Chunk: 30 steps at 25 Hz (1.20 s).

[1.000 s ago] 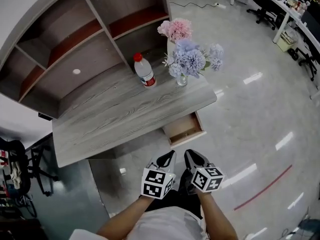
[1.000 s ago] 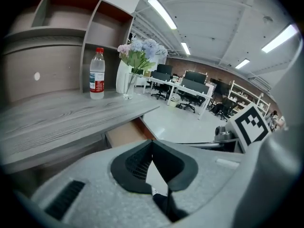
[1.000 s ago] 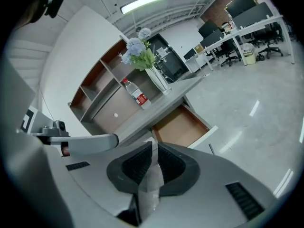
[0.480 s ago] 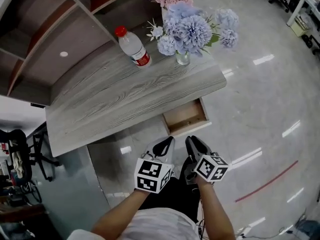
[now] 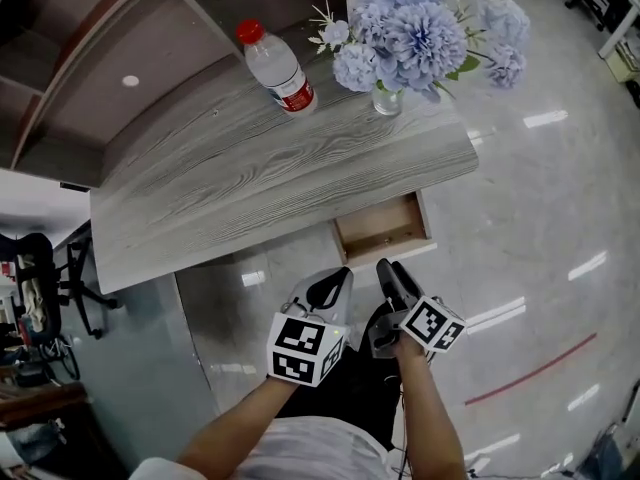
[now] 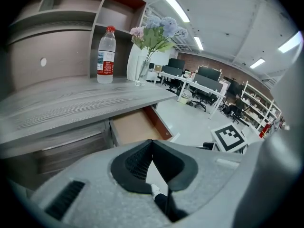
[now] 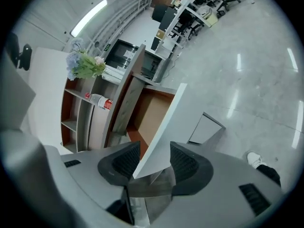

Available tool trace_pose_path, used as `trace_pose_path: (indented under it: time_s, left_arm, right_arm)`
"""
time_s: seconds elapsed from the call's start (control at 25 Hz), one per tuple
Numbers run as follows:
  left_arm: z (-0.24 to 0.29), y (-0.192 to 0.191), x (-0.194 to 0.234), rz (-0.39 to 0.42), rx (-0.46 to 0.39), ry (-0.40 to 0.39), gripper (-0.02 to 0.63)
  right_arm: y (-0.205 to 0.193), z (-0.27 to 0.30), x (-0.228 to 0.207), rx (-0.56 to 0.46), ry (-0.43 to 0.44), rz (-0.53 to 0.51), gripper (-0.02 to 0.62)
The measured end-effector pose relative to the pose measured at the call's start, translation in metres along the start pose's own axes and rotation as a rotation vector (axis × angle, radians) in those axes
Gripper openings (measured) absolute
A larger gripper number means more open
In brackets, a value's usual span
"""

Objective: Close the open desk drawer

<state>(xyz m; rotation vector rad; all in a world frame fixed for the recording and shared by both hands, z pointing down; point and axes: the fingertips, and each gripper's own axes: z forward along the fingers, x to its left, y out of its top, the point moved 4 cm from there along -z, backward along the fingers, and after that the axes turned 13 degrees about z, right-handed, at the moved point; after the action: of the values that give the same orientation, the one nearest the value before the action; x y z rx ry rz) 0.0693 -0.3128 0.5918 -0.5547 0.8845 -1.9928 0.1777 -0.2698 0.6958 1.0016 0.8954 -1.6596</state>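
The open drawer (image 5: 380, 230) sticks out under the right end of the grey wood desk (image 5: 250, 183), its brown inside bare. Both grippers hang just in front of it. My left gripper (image 5: 338, 278) is shut with nothing in it; in the left gripper view its pads (image 6: 142, 158) meet below the drawer (image 6: 133, 126). My right gripper (image 5: 390, 268) is rolled on its side and its jaws are opening. In the right gripper view the drawer's white front panel (image 7: 171, 120) runs between the jaws of my right gripper (image 7: 154, 151), and neither pad presses on it.
A water bottle (image 5: 280, 68) and a vase of blue flowers (image 5: 420, 33) stand on the desk's far side, before a shelf unit (image 5: 80, 38). A black chair (image 5: 40, 298) is at the left. Glossy floor with a red line (image 5: 530, 368) lies to the right.
Both grippers have sunk and come closer to the drawer front. The right gripper has rolled onto its side and its jaws have gone from shut to wide apart.
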Motion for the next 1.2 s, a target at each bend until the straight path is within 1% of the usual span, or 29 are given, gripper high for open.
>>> trace_pose_path:
  time_s: [0.24, 0.4, 0.6, 0.8, 0.92, 1.08, 1.12, 1.2]
  left_arm:
    - [0.002, -0.001, 0.002, -0.025, -0.006, 0.004, 0.005]
    - [0.001, -0.003, 0.004, -0.022, -0.002, 0.008, 0.005]
    - [-0.002, -0.010, 0.005, -0.040, 0.005, 0.015, 0.005]
    - [-0.002, -0.007, -0.004, -0.039, -0.006, -0.004, 0.005]
    - [-0.002, -0.002, -0.004, -0.035, -0.018, -0.009, 0.005]
    - [-0.003, 0.006, -0.002, -0.033, -0.036, -0.004, 0.005]
    - [-0.003, 0.008, -0.001, -0.032, -0.041, -0.003, 0.005]
    - [-0.003, 0.011, -0.001, -0.030, -0.047, -0.003, 0.005]
  right_arm:
    - [0.002, 0.013, -0.006, -0.007, 0.008, 0.100, 0.163]
    - [0.006, 0.019, -0.010, -0.039, -0.006, 0.157, 0.163]
    - [0.005, 0.019, -0.012, -0.071, 0.012, 0.230, 0.149]
    - [0.004, 0.016, -0.008, -0.082, -0.012, 0.258, 0.123]
    - [0.003, 0.010, -0.002, -0.089, -0.041, 0.275, 0.123]
    - [0.007, 0.011, 0.010, -0.079, 0.014, 0.268, 0.126]
    - [0.008, 0.010, 0.012, -0.070, 0.012, 0.265, 0.130]
    - [0.008, 0.007, 0.013, -0.059, -0.020, 0.270, 0.130]
